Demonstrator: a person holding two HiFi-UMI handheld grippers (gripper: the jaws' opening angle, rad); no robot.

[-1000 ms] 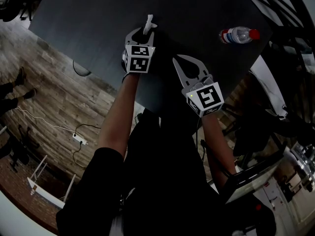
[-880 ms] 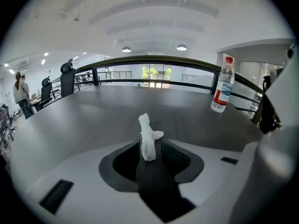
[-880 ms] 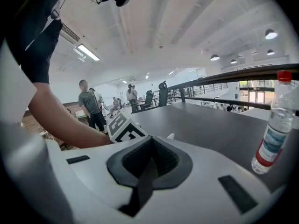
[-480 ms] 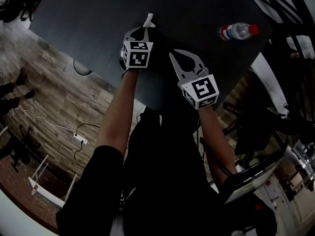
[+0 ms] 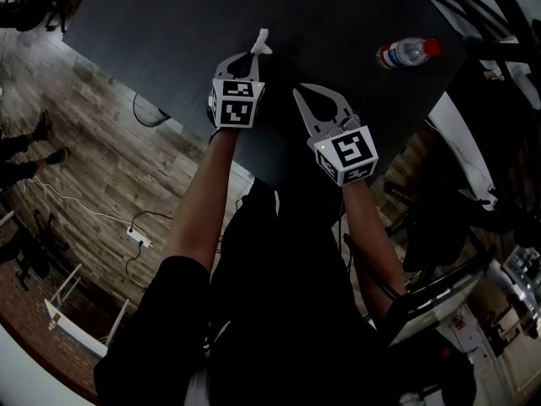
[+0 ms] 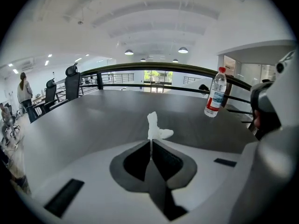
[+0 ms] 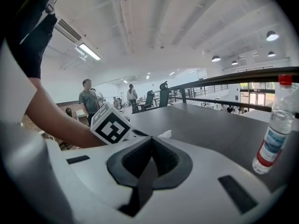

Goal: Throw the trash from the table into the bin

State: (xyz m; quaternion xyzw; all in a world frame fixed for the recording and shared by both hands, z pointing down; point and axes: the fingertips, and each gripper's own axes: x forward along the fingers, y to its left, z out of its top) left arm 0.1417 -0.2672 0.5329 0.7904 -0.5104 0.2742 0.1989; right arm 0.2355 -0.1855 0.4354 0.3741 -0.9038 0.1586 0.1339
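A crumpled white tissue (image 5: 261,41) sticks up from the tips of my left gripper (image 5: 254,55), a little above the dark table (image 5: 169,32). In the left gripper view the tissue (image 6: 155,129) is pinched between the jaws of that gripper (image 6: 150,141), which have just been closing on it. My right gripper (image 5: 297,91) hovers just to the right of the left one, shut with nothing in it. The right gripper view shows its closed tips (image 7: 152,138), with the left gripper's marker cube (image 7: 112,125) and a bit of the tissue (image 7: 166,134) beyond them.
A clear plastic bottle (image 5: 408,52) with a red cap and label lies on the table at the far right; it shows beside the right gripper (image 7: 275,125). The table's near edge (image 5: 203,142) runs under my forearms. A cable and power strip (image 5: 135,237) lie on the wooden floor at the left.
The left gripper's jaws have closed on the tissue and lifted it slightly off the table. The right gripper has stayed almost in place.
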